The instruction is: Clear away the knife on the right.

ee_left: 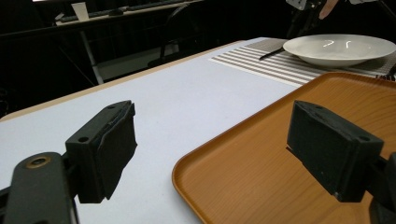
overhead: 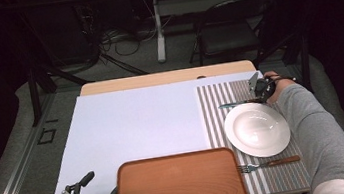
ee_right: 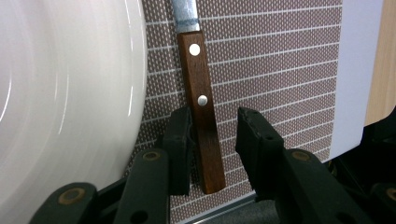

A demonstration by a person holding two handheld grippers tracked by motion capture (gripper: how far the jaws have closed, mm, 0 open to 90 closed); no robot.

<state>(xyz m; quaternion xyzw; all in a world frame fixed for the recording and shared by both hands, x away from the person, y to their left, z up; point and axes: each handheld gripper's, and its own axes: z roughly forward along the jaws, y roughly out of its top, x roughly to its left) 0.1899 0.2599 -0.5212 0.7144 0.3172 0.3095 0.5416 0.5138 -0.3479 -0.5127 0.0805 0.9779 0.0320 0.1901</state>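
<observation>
- Between the jaws of your right hand-held gripper (ee_right: pixel 214 140) lies the wooden handle of the knife (ee_right: pixel 201 112), flat on the striped placemat (ee_right: pixel 280 70).
- The jaws stand partly open around that handle: the left pad sits right against the wood, while a clear gap shows between the handle and the right pad, so the pads do not clamp the knife.
- The butt end of the handle lies down near the base of the jaws, and its two rivets and the start of the metal blade run away from the hand-held gripper.
- Just left of those jaws, in the right gripper view, the rim of the white plate (ee_right: pixel 70 93) lies close beside the knife; whether they touch you cannot tell.
- In the high view your right hand-held gripper (overhead: pixel 259 88) is at the far edge of the placemat, beyond the plate (overhead: pixel 257 129), with the knife (overhead: pixel 235 103) lying along the plate's far side.
- On the plate's near side, well away from that hand-held gripper, a fork (overhead: pixel 268 164) with a wooden handle rests on the placemat.
- Your left hand-held gripper (overhead: pixel 102 186) sits at the near left of the surface (overhead: pixel 133 122), its jaws wide open and holding nothing.
- One of its jaws hangs over the white surface, the other over the near corner of the brown tray (ee_left: pixel 289 154), which lies empty.
</observation>
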